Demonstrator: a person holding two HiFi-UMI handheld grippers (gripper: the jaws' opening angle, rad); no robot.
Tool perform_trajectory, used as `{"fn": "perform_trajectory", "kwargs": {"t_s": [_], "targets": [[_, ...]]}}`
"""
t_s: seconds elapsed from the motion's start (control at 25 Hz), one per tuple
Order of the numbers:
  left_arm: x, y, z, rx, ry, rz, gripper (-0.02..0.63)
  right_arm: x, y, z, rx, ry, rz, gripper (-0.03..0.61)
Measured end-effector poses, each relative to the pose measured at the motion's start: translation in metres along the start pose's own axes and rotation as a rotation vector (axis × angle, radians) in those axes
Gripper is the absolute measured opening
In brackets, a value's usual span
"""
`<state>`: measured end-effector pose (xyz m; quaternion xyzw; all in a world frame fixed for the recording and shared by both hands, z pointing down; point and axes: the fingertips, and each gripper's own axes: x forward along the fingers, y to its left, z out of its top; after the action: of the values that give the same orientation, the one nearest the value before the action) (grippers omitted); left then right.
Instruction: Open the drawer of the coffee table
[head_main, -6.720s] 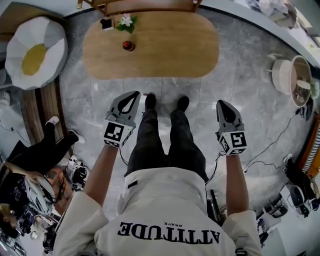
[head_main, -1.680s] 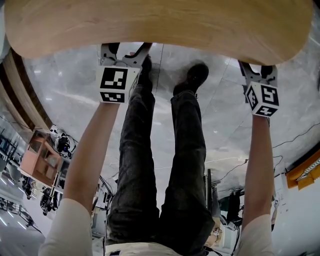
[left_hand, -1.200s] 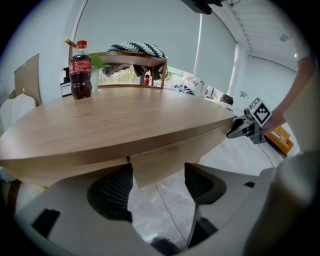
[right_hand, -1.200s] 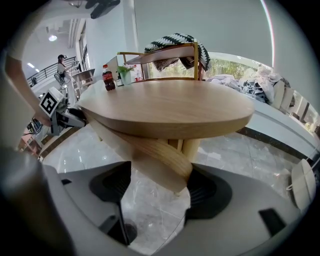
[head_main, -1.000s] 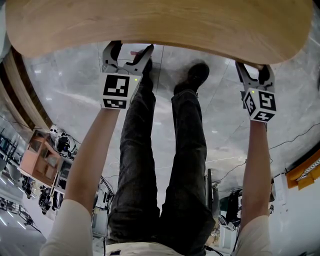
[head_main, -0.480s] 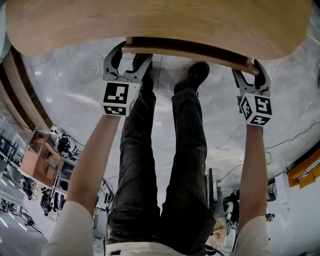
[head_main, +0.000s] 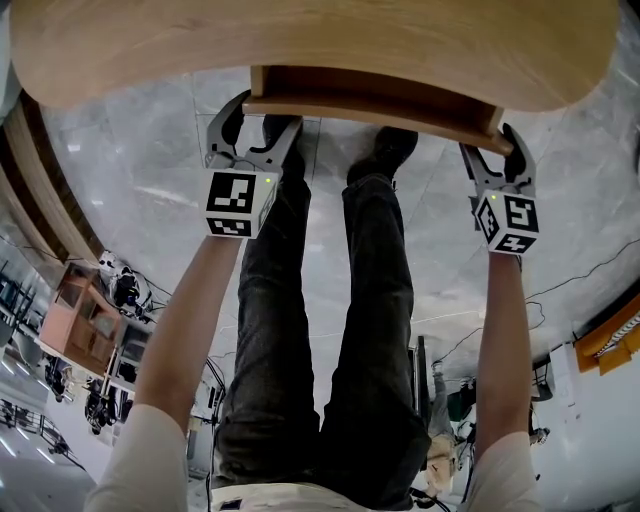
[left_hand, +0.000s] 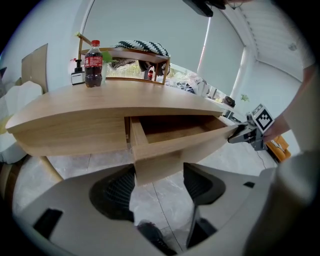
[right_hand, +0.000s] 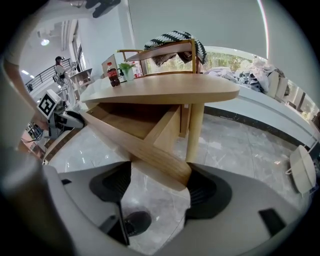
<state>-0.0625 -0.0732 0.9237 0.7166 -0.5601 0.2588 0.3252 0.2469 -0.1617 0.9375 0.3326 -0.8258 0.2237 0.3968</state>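
Observation:
The coffee table (head_main: 320, 40) has a light wooden oval top, and its drawer (head_main: 375, 100) stands partly pulled out from under the near edge. My left gripper (head_main: 258, 108) holds the left end of the drawer front (left_hand: 175, 142). That lower corner fills the gap between its pads (left_hand: 157, 175). My right gripper (head_main: 490, 145) holds the right end, where the front's corner (right_hand: 125, 130) is wedged between its pads (right_hand: 160, 175). The drawer looks empty inside. Each gripper also shows in the other's view: the right gripper (left_hand: 245, 135) and the left gripper (right_hand: 65, 120).
A cola bottle (left_hand: 93, 64) and a small plant stand on the far side of the table top. A round table leg (right_hand: 195, 130) stands just right of the drawer. The person's legs and shoes (head_main: 385, 150) are on the grey marble floor under the drawer. A wooden chair with a striped cloth (left_hand: 142, 47) stands behind.
In the last second the drawer has slid out from under the table top towards me, with both grippers moving back at its two ends. Much earlier the person stood away from the table.

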Motion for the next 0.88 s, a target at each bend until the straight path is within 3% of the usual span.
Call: {"fn": "perform_trajectory", "kwargs": {"t_s": [0.44, 0.88], "targets": [[-0.021, -0.016, -0.028, -0.04, 0.052, -0.005, 0.321, -0.019, 0.019, -0.032, 0.024, 0.033, 0.011, 0.36], [-0.023, -0.018, -0.034, -0.043, 0.081, -0.007, 0.321, -0.022, 0.022, -0.036, 0.026, 0.043, 0.012, 0.36]]}}
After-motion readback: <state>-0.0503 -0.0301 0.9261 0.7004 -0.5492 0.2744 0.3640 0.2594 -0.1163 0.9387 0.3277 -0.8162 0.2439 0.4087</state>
